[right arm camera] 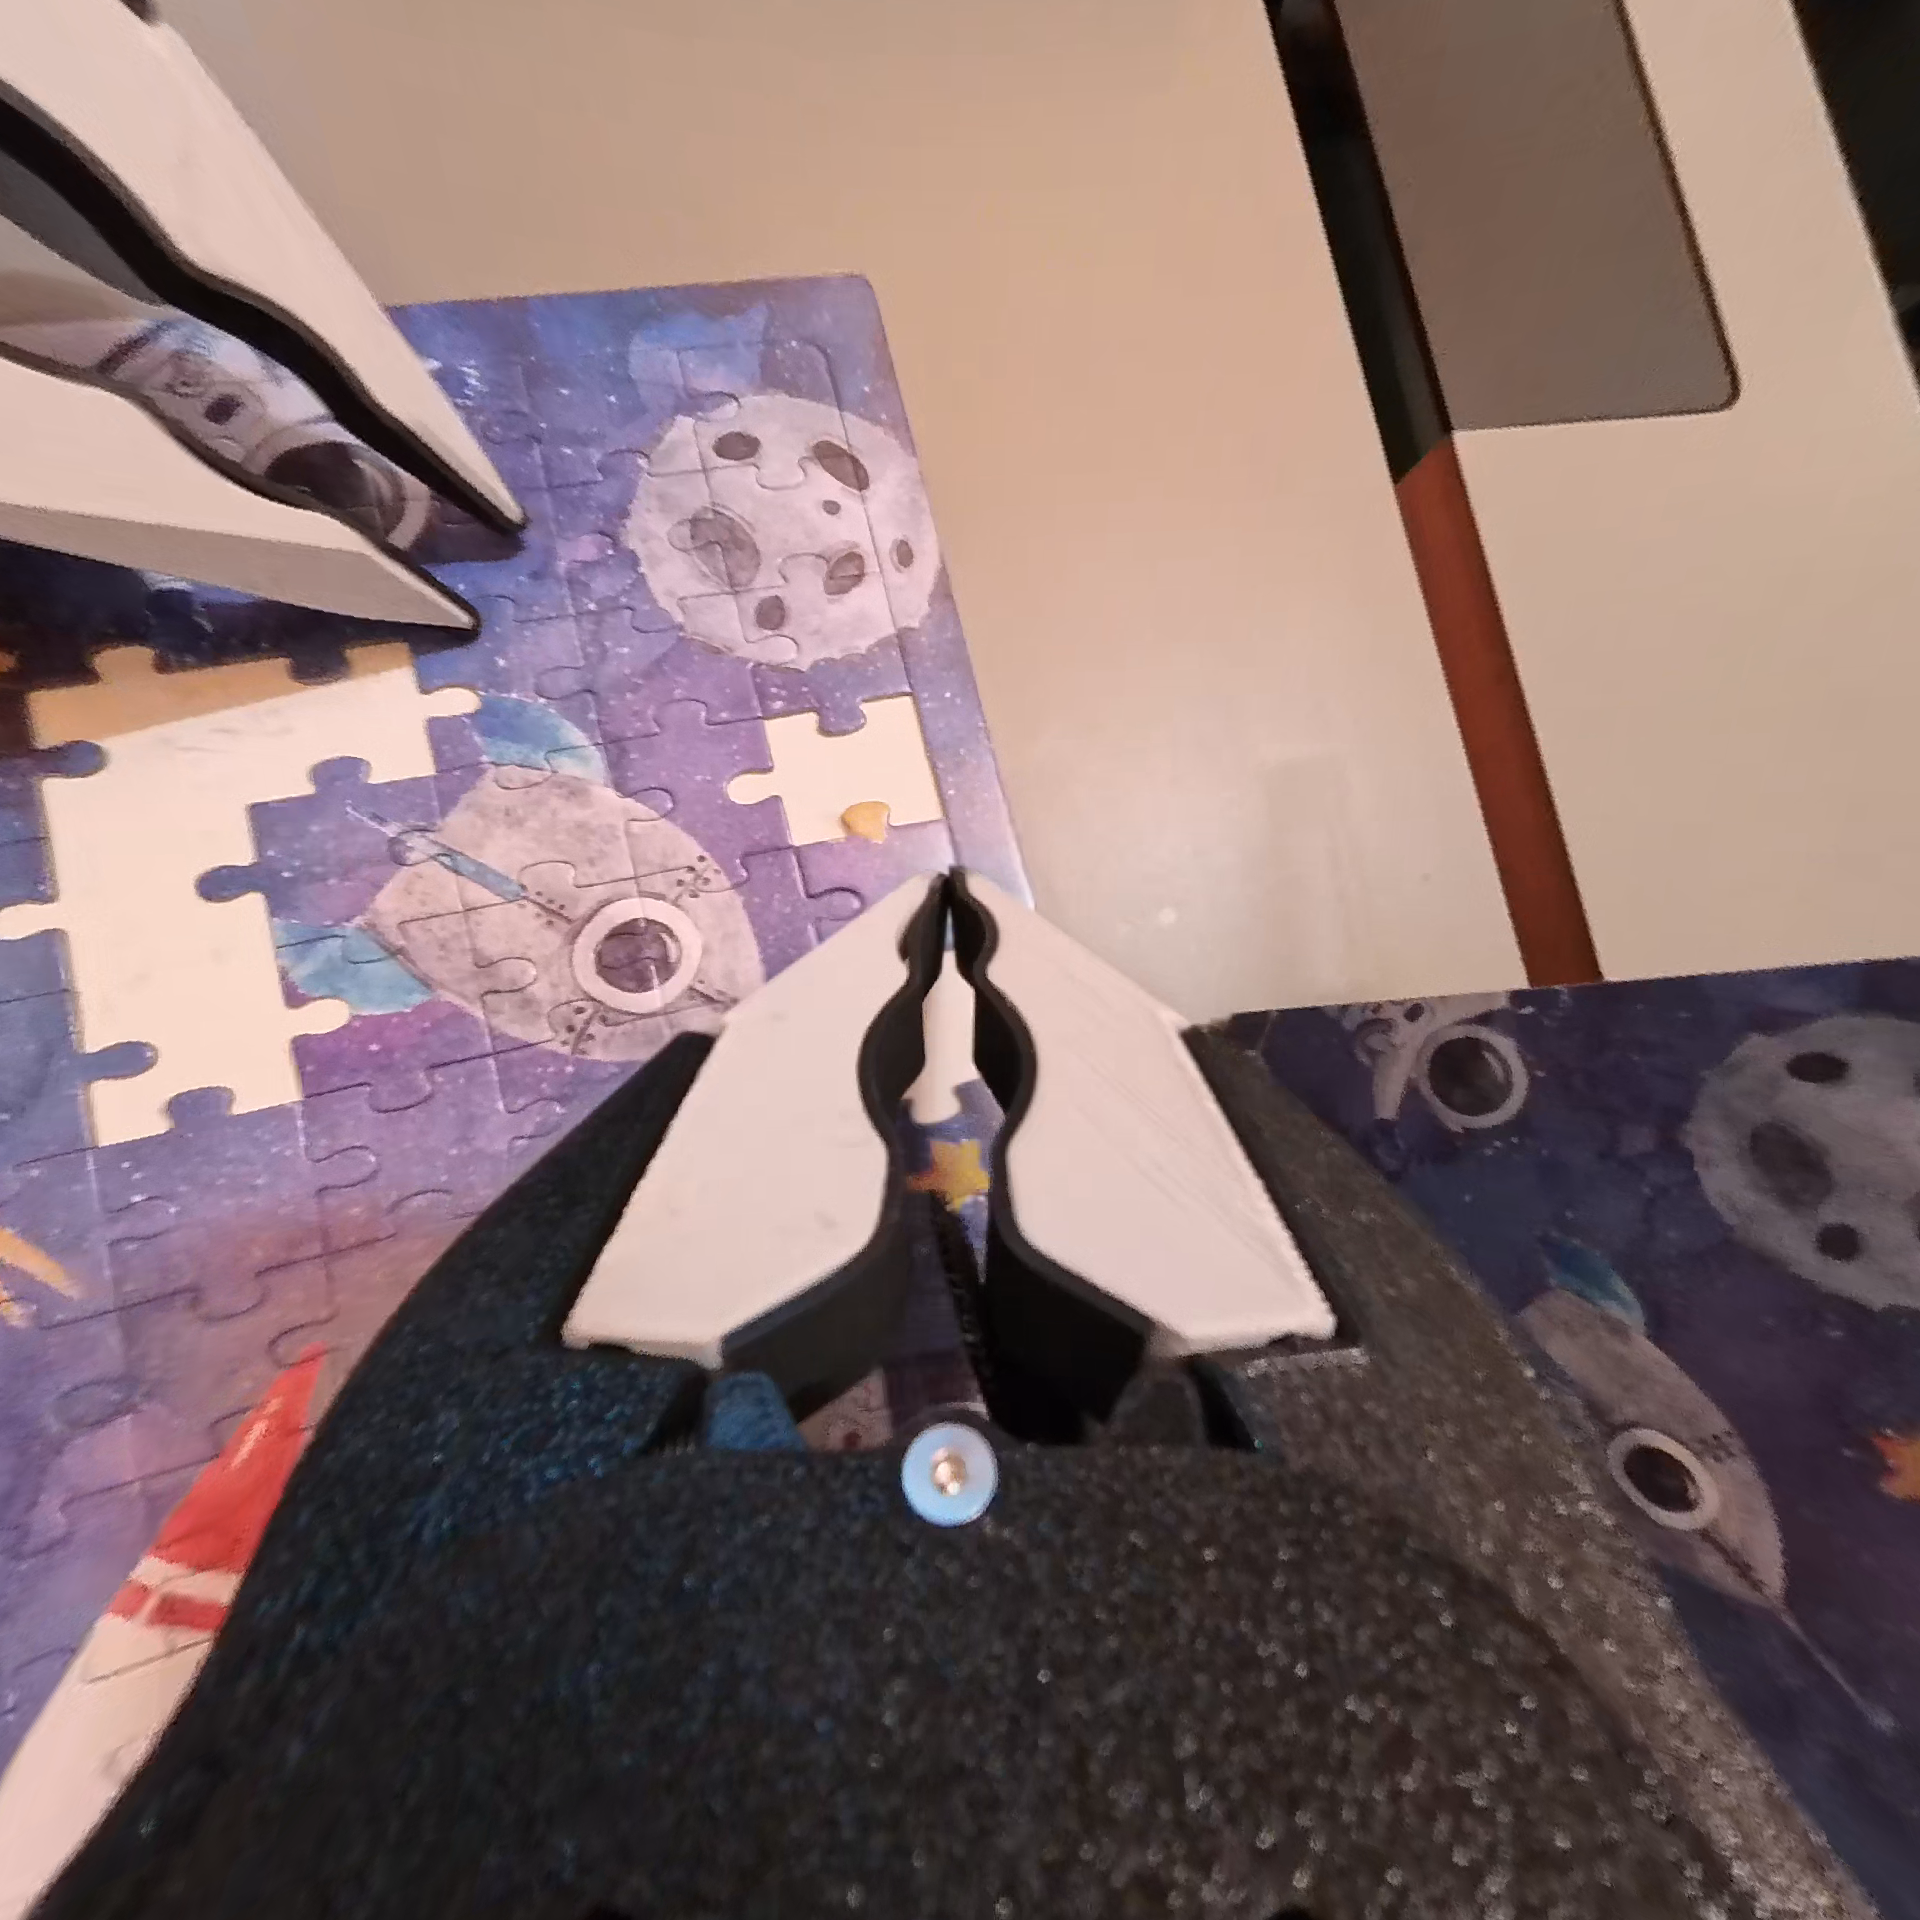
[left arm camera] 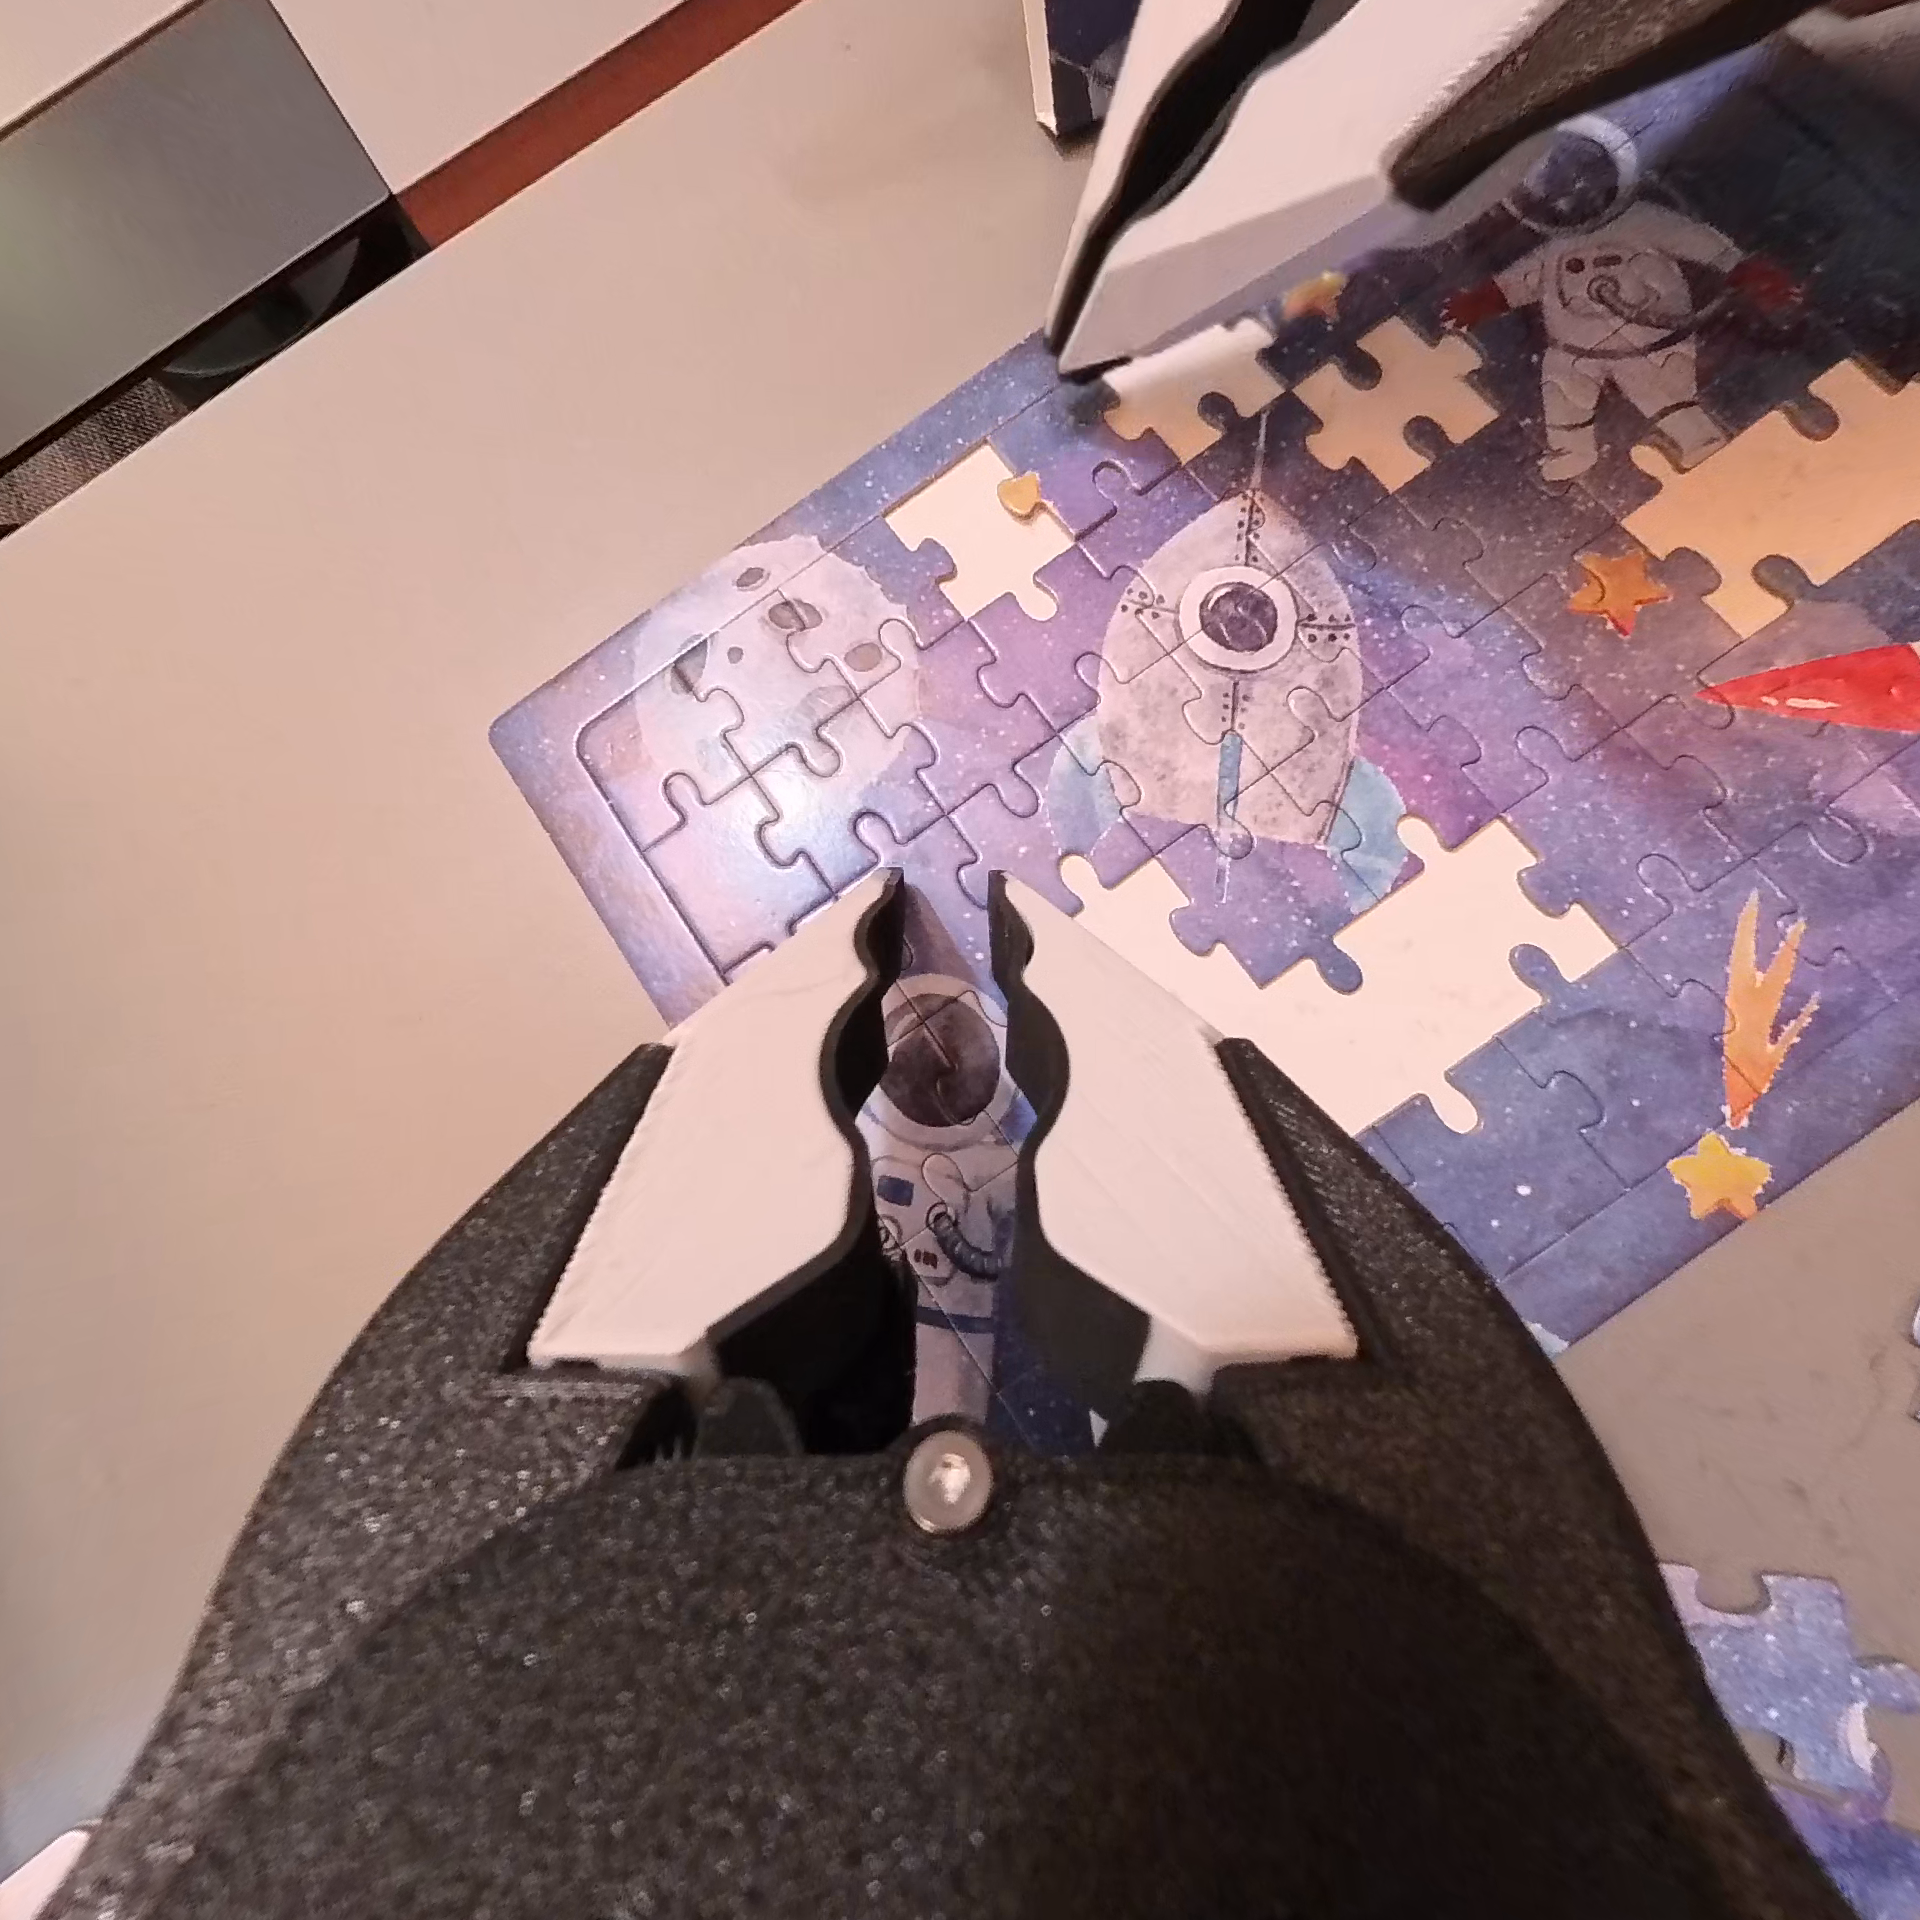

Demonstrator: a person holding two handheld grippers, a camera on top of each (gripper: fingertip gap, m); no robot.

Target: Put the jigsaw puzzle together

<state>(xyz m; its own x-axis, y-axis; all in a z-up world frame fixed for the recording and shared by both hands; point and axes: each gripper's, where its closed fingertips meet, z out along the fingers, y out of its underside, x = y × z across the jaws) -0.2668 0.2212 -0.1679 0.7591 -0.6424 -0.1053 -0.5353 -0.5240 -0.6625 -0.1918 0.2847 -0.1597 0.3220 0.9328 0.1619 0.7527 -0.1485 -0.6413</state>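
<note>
The purple space jigsaw puzzle (left arm camera: pixel 1195 727) lies flat on the beige table, with a moon, a rocket and astronauts printed on it. Several white gaps (left arm camera: pixel 1455 914) show among its pieces. My left gripper (left arm camera: pixel 948 888) hovers over the near edge of the puzzle, its jaws a little apart and empty. It also shows in the right wrist view (right arm camera: pixel 497 571). My right gripper (right arm camera: pixel 948 878) is shut with its tip down at the puzzle's (right arm camera: pixel 582 1039) border, beside a single-piece gap (right arm camera: pixel 852 769). I see no piece in it. It also shows in the left wrist view (left arm camera: pixel 1081 358).
Loose puzzle pieces (left arm camera: pixel 1766 1683) lie on the table to the lower right. The puzzle box lid (right arm camera: pixel 1662 1247) with the same picture lies beside my right gripper. The table's brown edge strip (right arm camera: pixel 1486 675) runs past the puzzle. A small yellow scrap (right arm camera: pixel 868 821) sits in the single gap. Left tips to right tips: about 10 cm.
</note>
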